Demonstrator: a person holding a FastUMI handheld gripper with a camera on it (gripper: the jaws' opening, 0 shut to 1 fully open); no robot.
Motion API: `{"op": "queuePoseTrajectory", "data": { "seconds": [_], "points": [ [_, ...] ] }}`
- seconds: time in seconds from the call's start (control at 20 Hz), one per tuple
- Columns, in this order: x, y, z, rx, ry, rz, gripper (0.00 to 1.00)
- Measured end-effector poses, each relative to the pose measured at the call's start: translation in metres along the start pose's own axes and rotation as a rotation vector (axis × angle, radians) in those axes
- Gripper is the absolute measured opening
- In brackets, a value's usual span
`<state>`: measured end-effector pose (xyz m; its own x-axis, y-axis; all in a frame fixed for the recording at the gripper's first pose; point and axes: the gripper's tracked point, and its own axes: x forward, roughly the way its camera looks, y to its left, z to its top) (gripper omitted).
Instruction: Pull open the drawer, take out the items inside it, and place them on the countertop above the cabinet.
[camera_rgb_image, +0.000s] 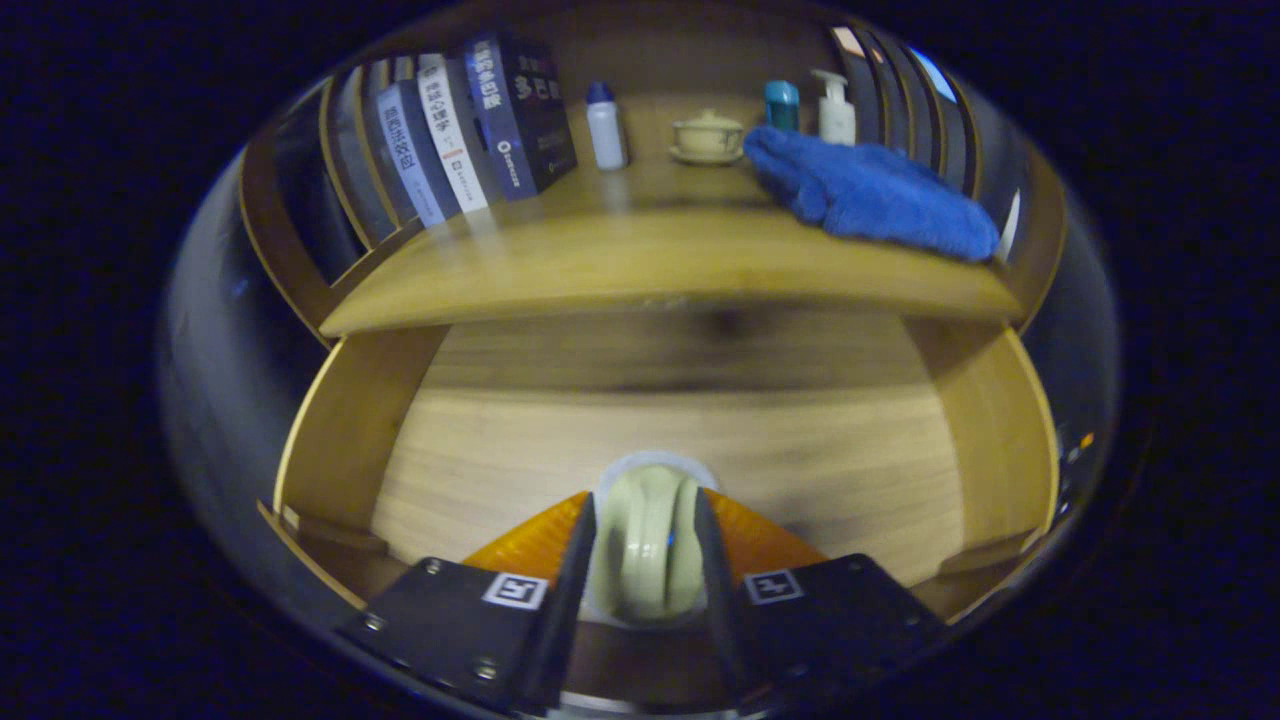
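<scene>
Tool (645, 560) clamps its 2 fingers on the pale green rounded ceramic piece (648, 545), hoisted above the open wooden drawer (680, 450), bound for the surface (640, 270) at 12 o'clock, beside the blue towel (865, 195).

The gripper (645, 560) shows two broad, flat, angular housing plates, one to the left and one to the right. Each plate carries a small square black-and-white coded marker near its inner far corner, and small round screw heads sit at the plates' corners. From the plates' inner edges, two thin, blade-like fingers (572, 580) run forward, narrowing toward their far tips.
</scene>
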<state>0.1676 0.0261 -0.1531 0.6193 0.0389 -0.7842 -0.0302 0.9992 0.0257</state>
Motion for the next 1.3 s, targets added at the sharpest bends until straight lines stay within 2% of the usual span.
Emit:
{"op": "queuePoseTrajectory", "data": {
  "seconds": [0.1,0.25,0.45,0.55,0.75,0.9,1.1,1.3],
  "points": [
    [0.001,-0.003,0.007,0.019,-0.028,-0.002,0.15],
    [-0.017,-0.005,0.024,0.004,-0.127,-0.014,0.14],
    [-0.065,-0.001,0.061,0.004,-0.303,0.008,0.14],
    [-0.103,0.0,0.084,0.001,-0.407,0.024,0.14],
    [-0.188,-0.004,0.126,0.083,-0.641,0.08,0.14],
    [-0.232,-0.015,0.153,0.074,-0.785,0.083,0.14],
    [-0.271,-0.013,0.178,0.051,-0.869,0.087,0.14],
    [-0.282,-0.002,0.201,0.015,-0.93,0.091,0.14]
  ]
}}
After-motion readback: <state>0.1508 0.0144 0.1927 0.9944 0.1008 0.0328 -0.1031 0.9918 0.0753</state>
